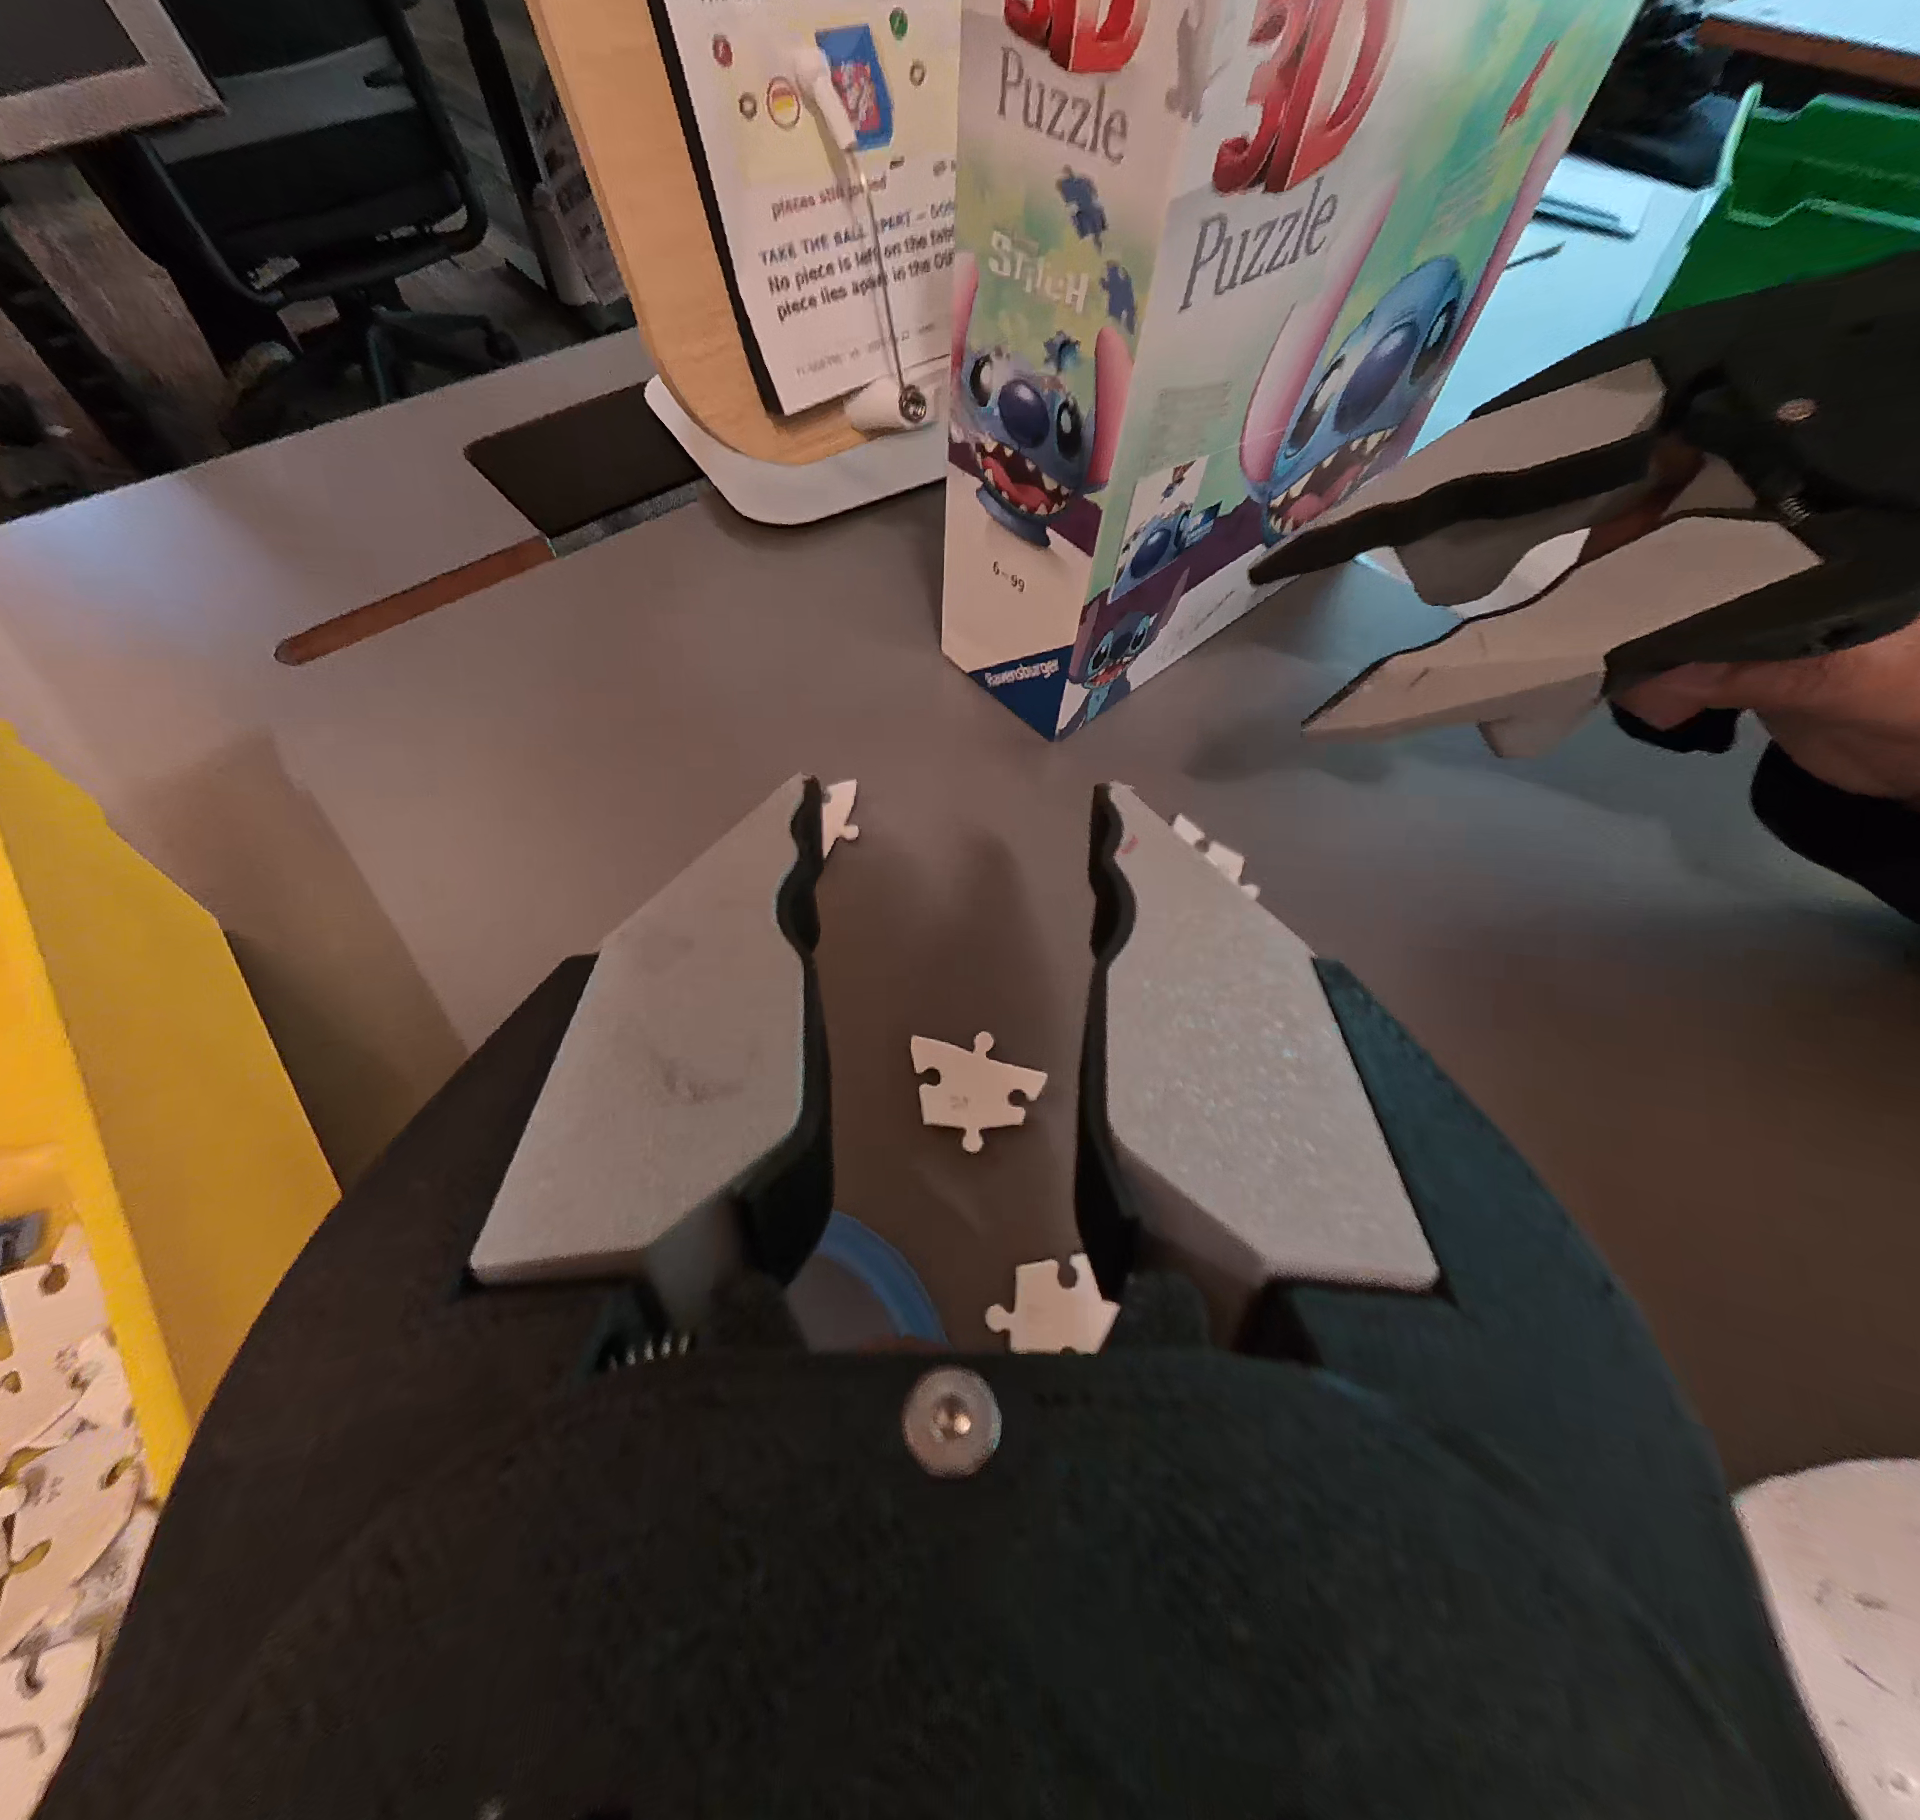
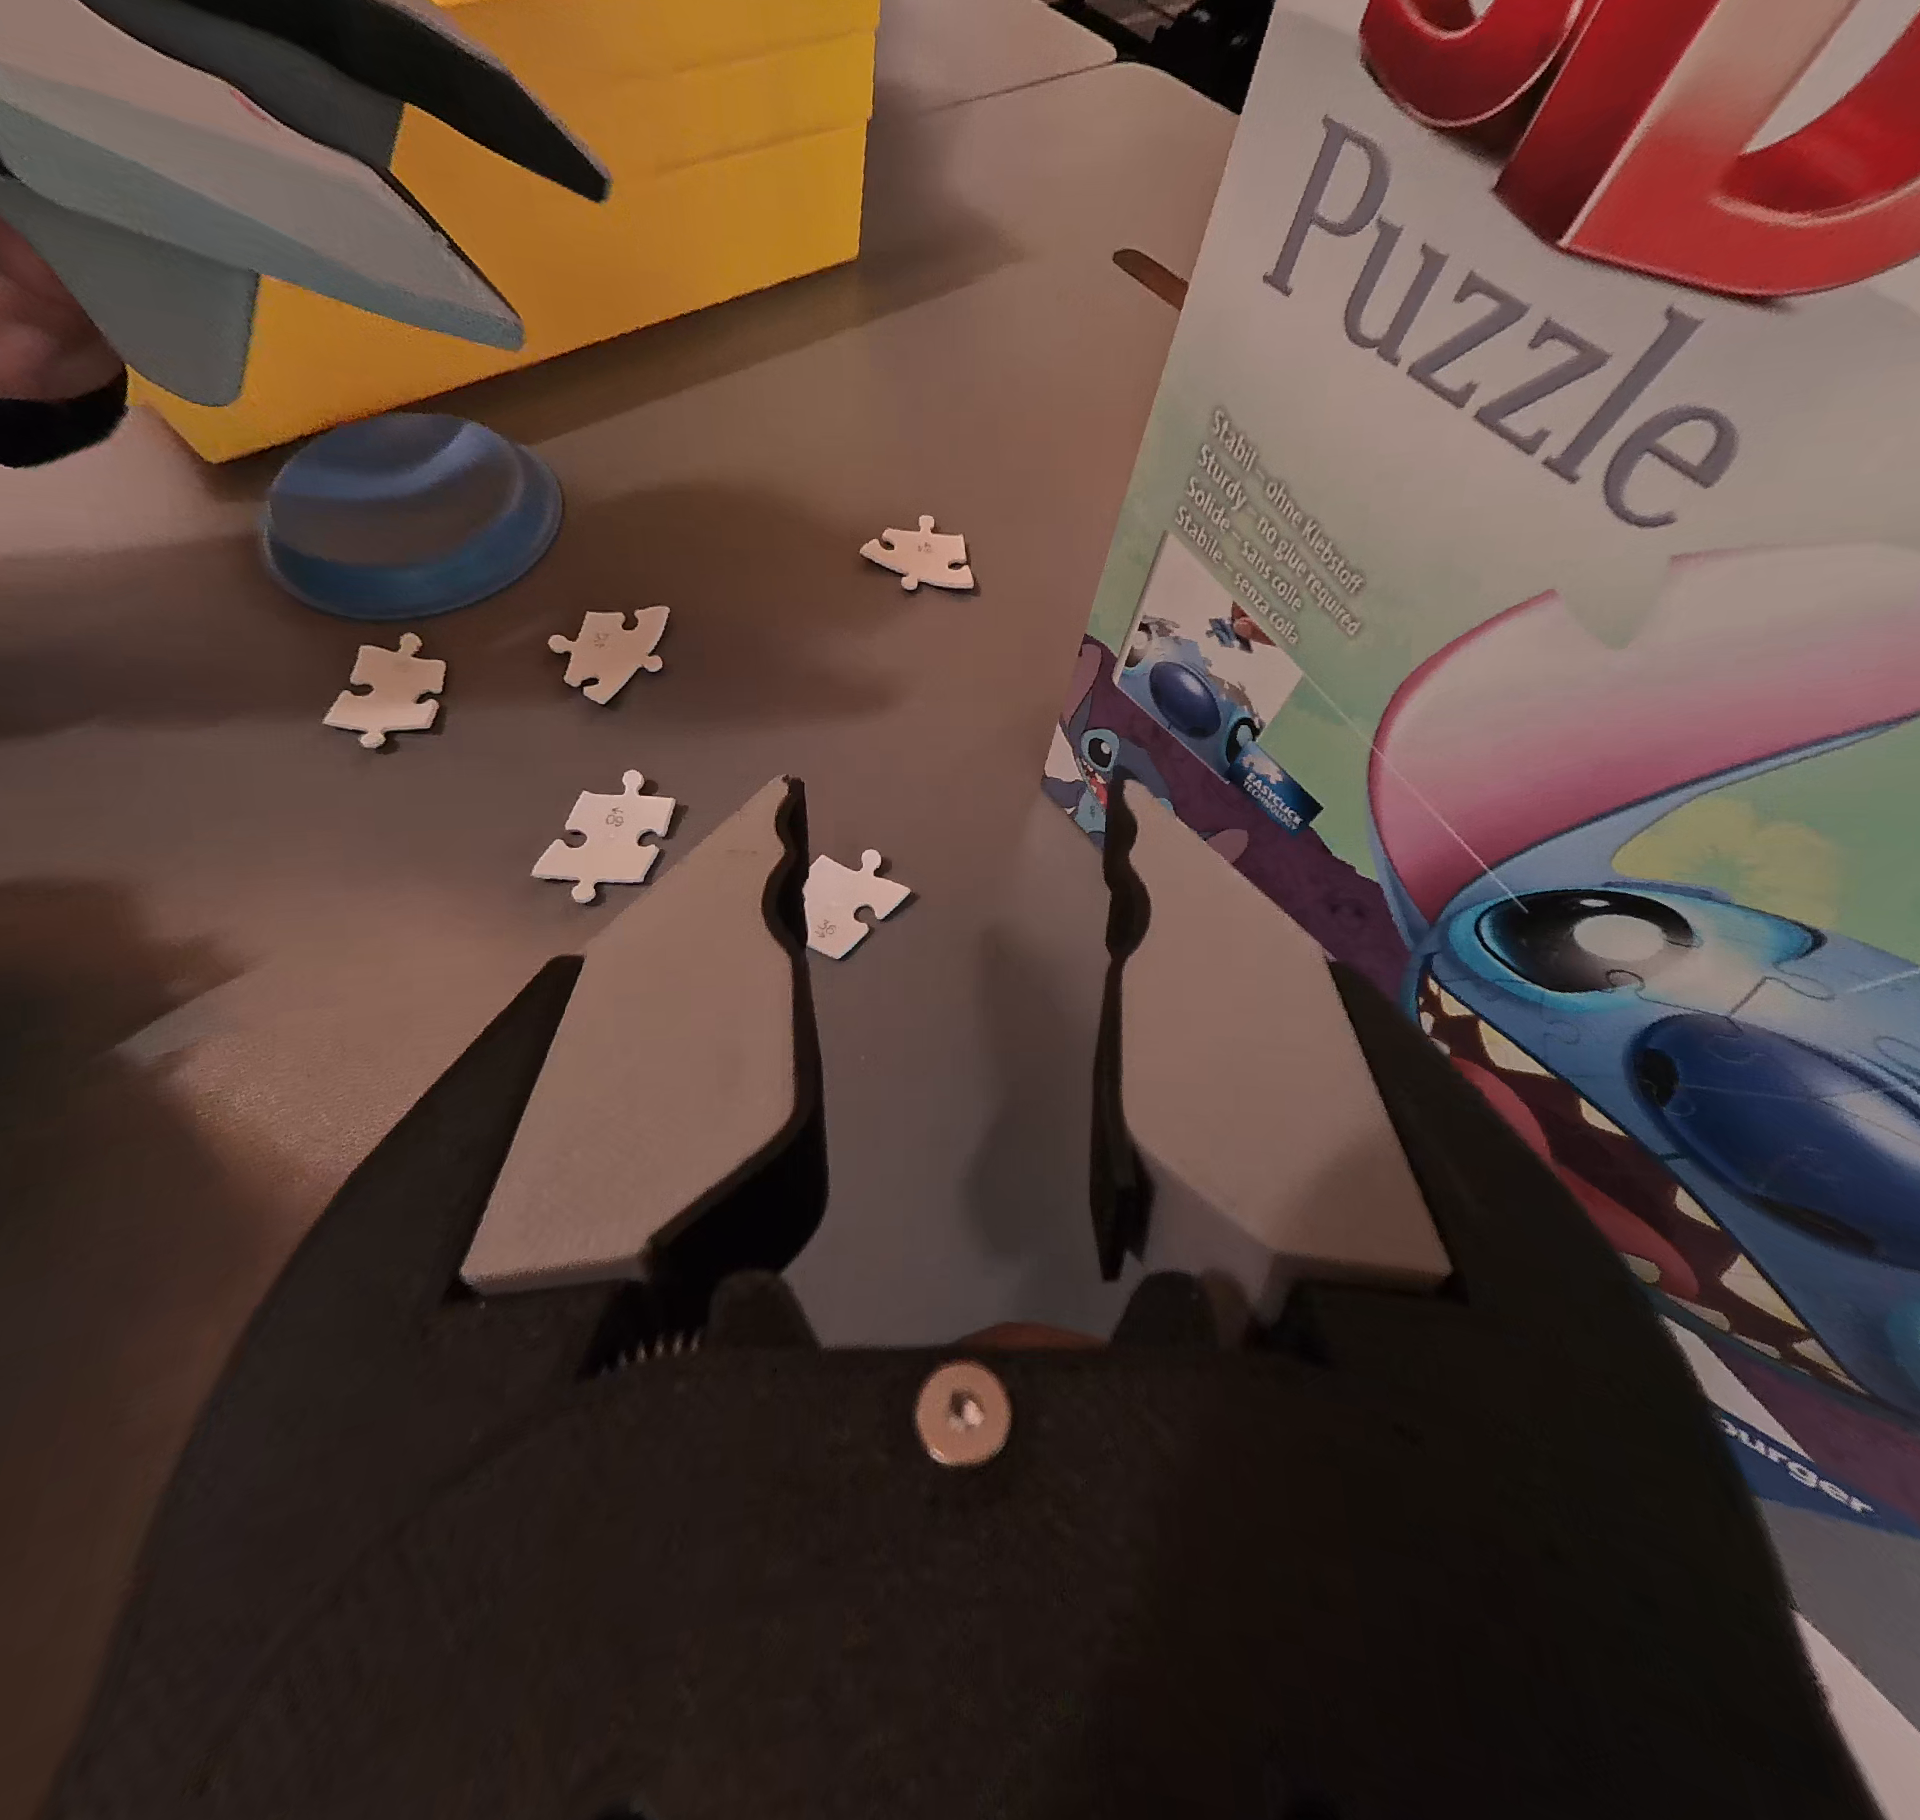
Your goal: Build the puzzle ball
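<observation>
Five white jigsaw pieces lie blank side up on the grey table (image 2: 987, 399) in our right wrist view, and neither claw has one. We hold our right gripper (image 2: 956, 794) low over the tabletop with its grey-faced black jaws spread wide and nothing between them. Its left fingertip covers the edge of the nearest white puzzle piece (image 2: 852, 903). Just to the left of that lies a second white piece (image 2: 608, 835), then two more farther out, one (image 2: 613, 650) beside the other (image 2: 387, 692), and a lone wedge-shaped piece (image 2: 920, 555) well apart toward the box. Past them sits the round blue plastic stand (image 2: 410, 518), just in front of the yellow plastic bin (image 2: 665, 108).

On to the left wrist view: our left gripper (image 1: 956, 794) hangs above the table, jaws wide apart too, gripping nothing. Between its fingers we see one white piece (image 1: 971, 1090) flat on the table, and another (image 1: 1055, 1308) close to the hinge. More cardboard pieces fill the yellow bin (image 1: 156, 1095) at the left edge.

Upright on the table stands the tall printed cardboard puzzle box (image 1: 1226, 368), close on the right gripper's right side. Behind it a wooden stand holding a printed instruction sheet (image 1: 790, 170) leans beside the box.
</observation>
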Motion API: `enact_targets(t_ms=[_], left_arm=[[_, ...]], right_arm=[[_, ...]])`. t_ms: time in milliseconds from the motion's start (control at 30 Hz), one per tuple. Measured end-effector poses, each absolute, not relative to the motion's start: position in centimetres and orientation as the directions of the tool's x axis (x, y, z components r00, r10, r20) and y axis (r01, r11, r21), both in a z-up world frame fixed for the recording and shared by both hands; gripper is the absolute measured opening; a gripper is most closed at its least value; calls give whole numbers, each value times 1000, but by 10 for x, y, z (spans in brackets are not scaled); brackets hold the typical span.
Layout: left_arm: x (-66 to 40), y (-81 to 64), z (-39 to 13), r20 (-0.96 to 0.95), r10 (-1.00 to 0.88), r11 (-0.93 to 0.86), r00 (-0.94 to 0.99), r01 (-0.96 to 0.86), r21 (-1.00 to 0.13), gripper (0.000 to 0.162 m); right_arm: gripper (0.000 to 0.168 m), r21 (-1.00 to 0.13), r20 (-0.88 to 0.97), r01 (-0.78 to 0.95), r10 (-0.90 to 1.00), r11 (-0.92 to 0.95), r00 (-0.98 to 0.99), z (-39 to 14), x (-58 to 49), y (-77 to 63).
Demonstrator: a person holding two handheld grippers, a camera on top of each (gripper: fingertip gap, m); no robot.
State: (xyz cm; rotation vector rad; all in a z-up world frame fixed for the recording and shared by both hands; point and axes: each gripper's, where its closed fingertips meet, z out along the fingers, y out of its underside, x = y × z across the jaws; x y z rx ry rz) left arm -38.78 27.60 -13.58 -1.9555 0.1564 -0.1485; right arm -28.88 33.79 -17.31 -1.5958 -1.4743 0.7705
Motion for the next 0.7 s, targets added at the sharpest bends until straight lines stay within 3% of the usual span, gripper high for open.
enact_targets(t_ms=[200,400,500,700], left_arm=[[-388,245,-94,39,-214,-355,976,-41,-934,48],[-490,177,-55,-55,-31,-542,998,-63,-838,50],[-550,158,-65,-79,38,-667,996,-33,-744,55],[-592,169,-122,91,52,-767,995,98,-634,54]], right_arm=[[54,-880,73,475,988,-2,138,-171,-287,340],[54,-876,62,483,989,-11,136,-172,-286,340],[54,-873,56,488,991,-11,123,-173,-287,337],[54,-871,47,491,992,-15,114,-177,-290,335]])
